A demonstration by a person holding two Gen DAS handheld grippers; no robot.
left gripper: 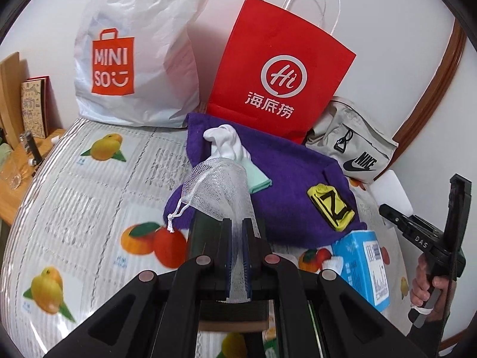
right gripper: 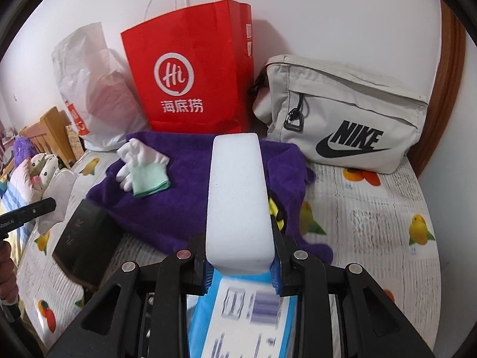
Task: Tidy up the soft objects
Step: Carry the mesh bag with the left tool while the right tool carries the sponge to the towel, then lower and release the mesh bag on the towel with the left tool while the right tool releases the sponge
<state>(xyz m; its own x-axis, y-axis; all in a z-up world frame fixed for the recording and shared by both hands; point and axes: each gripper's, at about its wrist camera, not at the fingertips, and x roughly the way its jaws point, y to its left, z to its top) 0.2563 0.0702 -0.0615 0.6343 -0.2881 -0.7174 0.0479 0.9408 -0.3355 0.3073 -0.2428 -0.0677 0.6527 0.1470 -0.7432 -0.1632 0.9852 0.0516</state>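
Note:
My left gripper is shut on a white mesh net pouch with a drawstring, held above the table. My right gripper is shut on a white sponge block; it shows from the side in the left wrist view. A purple towel lies in the middle, also in the right wrist view. On it lie a white and mint glove, also in the right wrist view, and a yellow and black tag.
A white Miniso bag, a red paper bag and a beige Nike pouch stand along the back wall. A blue box lies under my right gripper. A black box sits at left. The tablecloth has fruit prints.

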